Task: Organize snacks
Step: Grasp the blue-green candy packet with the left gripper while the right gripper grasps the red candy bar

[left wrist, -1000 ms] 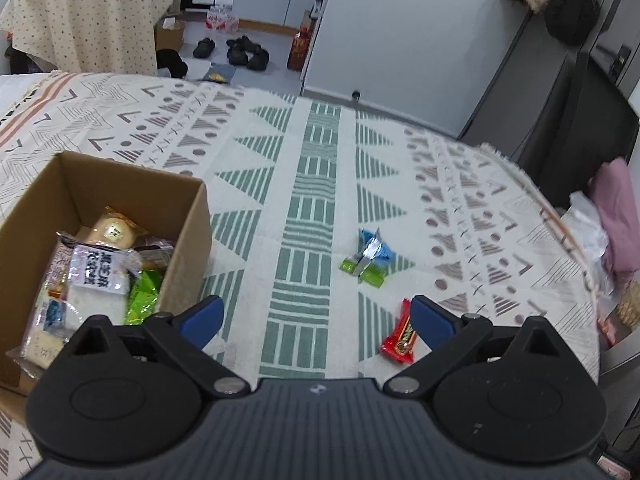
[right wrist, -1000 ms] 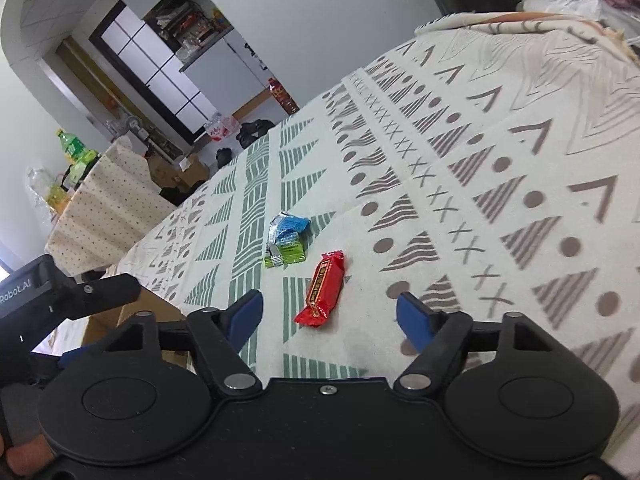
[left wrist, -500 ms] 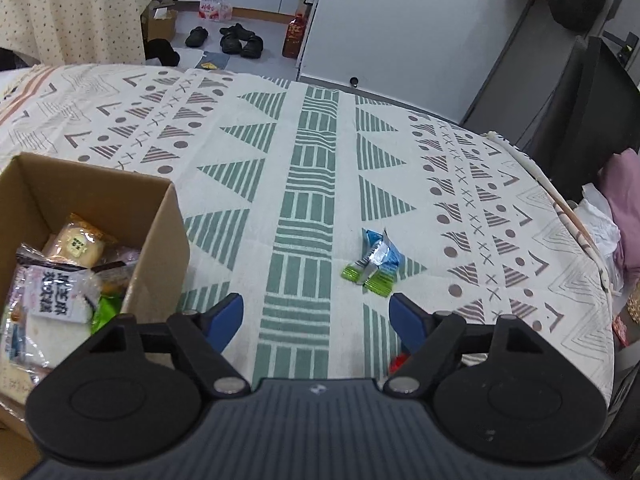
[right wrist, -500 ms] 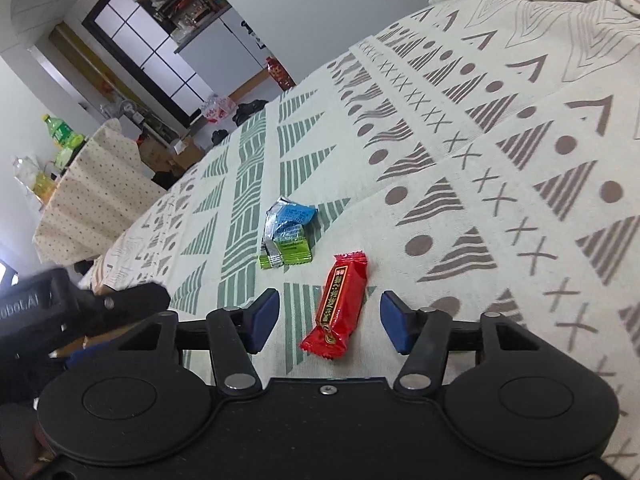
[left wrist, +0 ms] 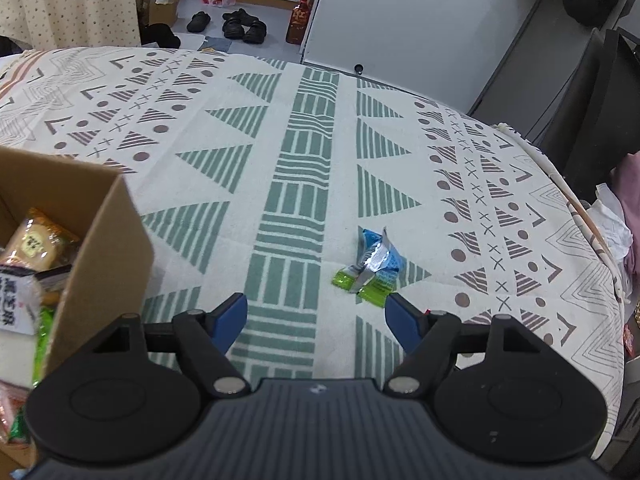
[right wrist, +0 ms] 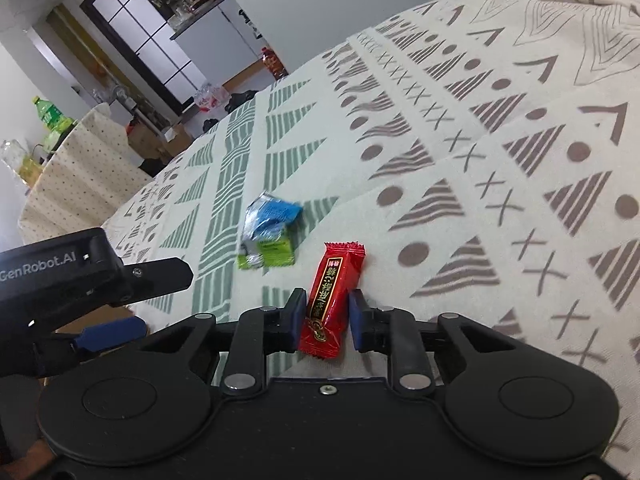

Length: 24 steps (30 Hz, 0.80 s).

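One red snack bar (right wrist: 334, 300), two small packets (left wrist: 370, 266), one cardboard box (left wrist: 100, 248), several boxed snacks (left wrist: 34, 242)

Even soft daylight, faint shadows, strong fisheye edge bending, slight blur.

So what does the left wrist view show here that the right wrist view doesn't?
Only the left wrist view shows the cardboard box with snack packets inside, and the left gripper open over bare cloth; its jaws have just been closing with nothing between them.

Only the right wrist view shows the right gripper, whose jaws have just closed on the red snack bar.

Both show the blue and green packets lying on the patterned tablecloth.
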Motion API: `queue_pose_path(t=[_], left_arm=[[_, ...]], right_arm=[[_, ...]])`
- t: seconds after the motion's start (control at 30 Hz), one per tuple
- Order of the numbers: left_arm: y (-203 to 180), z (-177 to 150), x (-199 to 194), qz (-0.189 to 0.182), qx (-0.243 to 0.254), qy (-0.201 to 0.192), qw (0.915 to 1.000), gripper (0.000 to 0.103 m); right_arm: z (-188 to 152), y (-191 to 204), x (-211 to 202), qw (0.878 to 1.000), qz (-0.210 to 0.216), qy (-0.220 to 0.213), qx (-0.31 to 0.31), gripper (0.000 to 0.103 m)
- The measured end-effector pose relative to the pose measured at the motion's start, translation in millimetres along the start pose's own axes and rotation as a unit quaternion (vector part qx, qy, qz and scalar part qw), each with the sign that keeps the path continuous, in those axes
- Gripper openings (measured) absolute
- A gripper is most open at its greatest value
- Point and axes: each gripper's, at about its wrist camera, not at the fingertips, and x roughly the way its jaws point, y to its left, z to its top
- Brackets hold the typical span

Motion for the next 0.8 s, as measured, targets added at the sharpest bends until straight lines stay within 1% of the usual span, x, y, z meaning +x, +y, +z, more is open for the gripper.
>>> queue_pose_path(t=[0.1,0.43,0.6,0.77,0.8], left_arm=[[-4,1,8,-0.002,-0.002,0.004,1.0,0.074],[-23,11,38,0.004,0.013,0.001,0.9999,0.072],[-32,13,56,0.009,0.036,-0.001,0.9993,0.072],[-38,14,68,0.001,0.037,0.009,0.9993,0.072],[-38,14,70,0.0,0.035,0.011,0.9993,0.067]], right_arm=[[3,-5,-2,1.0,-0.005,-0.007,0.009,0.023],[14,-21,-5,0.998,-0.051,-0.04,0.027,0.024],[16,-20,-2,0.997,-0.057,-0.042,0.018,0.03],[17,-18,1,0.997,-0.058,-0.043,0.01,0.033],[17,-18,1,0.997,-0.058,-0.044,0.009,0.033]])
